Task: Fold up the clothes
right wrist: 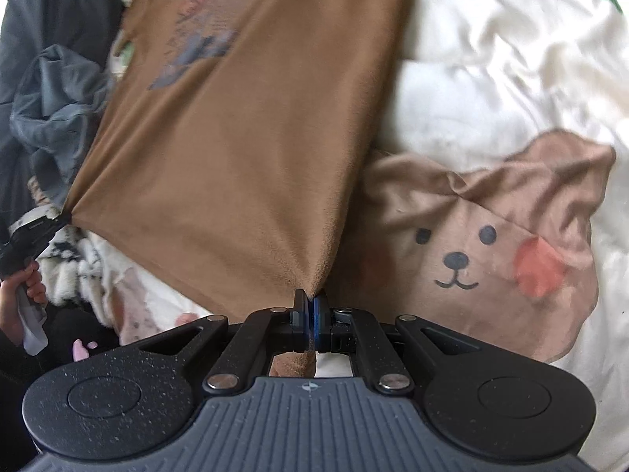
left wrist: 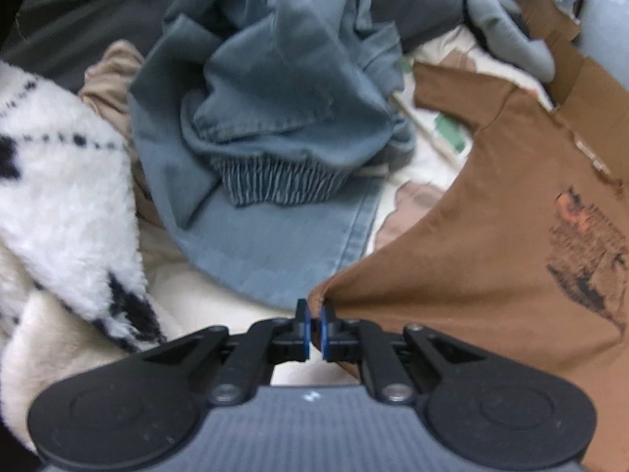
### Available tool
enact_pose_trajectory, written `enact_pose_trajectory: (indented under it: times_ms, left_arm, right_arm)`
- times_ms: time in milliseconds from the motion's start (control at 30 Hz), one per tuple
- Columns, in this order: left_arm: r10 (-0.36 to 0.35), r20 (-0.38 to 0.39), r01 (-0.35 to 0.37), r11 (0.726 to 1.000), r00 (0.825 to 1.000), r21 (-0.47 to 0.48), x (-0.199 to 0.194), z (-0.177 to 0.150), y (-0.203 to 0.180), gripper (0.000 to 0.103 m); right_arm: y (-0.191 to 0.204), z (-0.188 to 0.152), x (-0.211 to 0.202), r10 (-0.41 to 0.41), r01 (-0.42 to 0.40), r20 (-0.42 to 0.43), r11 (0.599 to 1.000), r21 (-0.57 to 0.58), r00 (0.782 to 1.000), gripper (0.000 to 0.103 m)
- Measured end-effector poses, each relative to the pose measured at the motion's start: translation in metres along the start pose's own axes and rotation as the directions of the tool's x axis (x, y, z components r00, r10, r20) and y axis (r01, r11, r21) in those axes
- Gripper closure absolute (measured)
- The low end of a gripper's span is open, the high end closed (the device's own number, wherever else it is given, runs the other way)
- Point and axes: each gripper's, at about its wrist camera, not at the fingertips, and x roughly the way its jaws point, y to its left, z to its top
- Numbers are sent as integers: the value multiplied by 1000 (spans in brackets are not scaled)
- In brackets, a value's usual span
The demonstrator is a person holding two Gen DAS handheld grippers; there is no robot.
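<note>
A brown T-shirt (left wrist: 491,236) with a dark printed graphic is stretched between my two grippers over the bed. My left gripper (left wrist: 313,314) is shut on one bottom corner of it. My right gripper (right wrist: 310,303) is shut on the other bottom corner, and the shirt (right wrist: 243,126) spreads away from it, print side up. The left gripper (right wrist: 59,220) shows at the far left of the right wrist view, pinching its corner, with the person's hand below it.
A crumpled blue-grey garment (left wrist: 275,126) with an elastic waistband lies just ahead of the left gripper. A fluffy white and black blanket (left wrist: 59,204) is at the left. The cream bedsheet with a bear print (right wrist: 483,244) lies under and right of the shirt. Dark bedding (left wrist: 78,11) is behind.
</note>
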Motion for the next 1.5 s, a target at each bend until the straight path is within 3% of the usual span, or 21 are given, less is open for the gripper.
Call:
enact_pose_trajectory:
  times_ms: [267,367,400,667,767,1100,1333,1500]
  left_arm:
    - [52,-90,-47,997,995,53,46,-13,-4,92]
    - [56,-81,-50,996,995,67,41,-12,-7,89]
    - [57,-75,-52,996,996,72,38,-11,-8,88]
    - [36,-26,-34,996,999,79,13,-5,-12,85]
    - [15,-14,-14,995,1000,94,3,-7,-18,85]
    - [-102,-61,111,979,993,173,-9,-33,-61,80]
    - [-183,-101,202,949,978,241,-16,-51,-93,72]
    - [-207,-113,230,936,972,268,-18,-56,-102,71]
  right_arm:
    - [-8,-6,21,-10,10,-1,999,52,1000,98]
    - [-6,-11,16,14,-15,15,999,44,1000,70]
    - [-6,-13,14,17,-18,24,999,42,1000,65]
    - [-18,-26,0,26,-32,91,997,63,996,66]
    - [-22,-31,0,-8,2,93,998,55,996,67]
    - [-25,-42,4,-79,78,64,997,6,995,72]
    - [-4,-39,13,4,-2,80,1000,-31,997,72]
    - [11,-32,18,41,-36,80,997,-65,996,72]
